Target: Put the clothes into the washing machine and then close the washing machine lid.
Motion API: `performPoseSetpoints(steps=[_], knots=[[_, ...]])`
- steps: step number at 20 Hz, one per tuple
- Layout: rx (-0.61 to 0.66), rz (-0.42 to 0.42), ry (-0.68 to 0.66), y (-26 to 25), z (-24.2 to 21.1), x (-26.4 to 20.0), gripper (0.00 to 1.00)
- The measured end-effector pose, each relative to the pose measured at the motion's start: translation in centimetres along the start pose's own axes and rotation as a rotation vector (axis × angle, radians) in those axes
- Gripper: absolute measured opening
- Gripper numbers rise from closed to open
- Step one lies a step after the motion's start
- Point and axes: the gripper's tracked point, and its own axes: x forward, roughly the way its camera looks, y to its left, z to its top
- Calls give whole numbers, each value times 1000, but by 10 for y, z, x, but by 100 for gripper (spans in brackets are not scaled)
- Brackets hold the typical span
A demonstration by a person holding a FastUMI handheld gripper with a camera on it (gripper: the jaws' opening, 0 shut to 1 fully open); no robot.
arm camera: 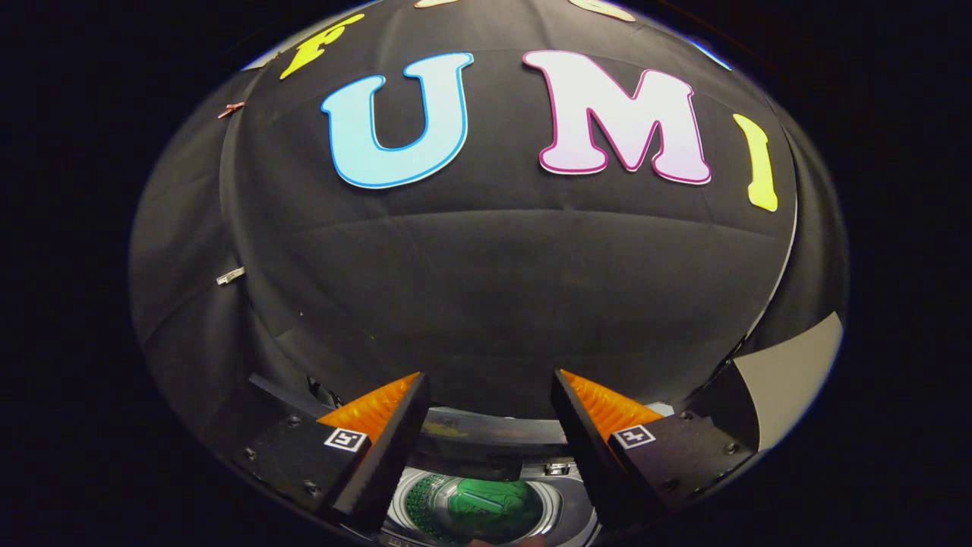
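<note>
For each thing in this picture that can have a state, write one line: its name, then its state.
gripper: open, fingers spread apart with nothing between them, above the washing machine.
washing machine: lid open, round drum exposed below and between the fingers.
green clothes: already inside the drum, lying loose.
washing machine lid: raised, standing behind the drum opening, not yet closed.

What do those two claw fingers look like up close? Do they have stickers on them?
The gripper has two wedge-shaped fingers with ridged, saw-like inner faces. Each finger sits on a dark block held by small screws, and each block carries a little square black-and-white marker, like a sticker. The fingers stand apart, with nothing between them.
</note>
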Motion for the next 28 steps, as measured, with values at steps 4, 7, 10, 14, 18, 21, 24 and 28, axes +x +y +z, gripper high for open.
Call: performPoseSetpoints(steps=[4, 7, 10, 14, 18, 21, 24, 28], knots=[[-5, 33, -36, 4, -15, -19, 100], [-11, 46, -60, 6, -24, -32, 100], [-10, 65, -67, 7, -38, -44, 100], [2, 91, -36, 10, -66, -59, 100], [-15, 91, 60, 2, -122, -64, 100], [12, 110, 113, -1, -167, -70, 100], [-1, 105, 80, -5, -178, -82, 100], [1, 101, -7, -8, -161, -103, 100]])
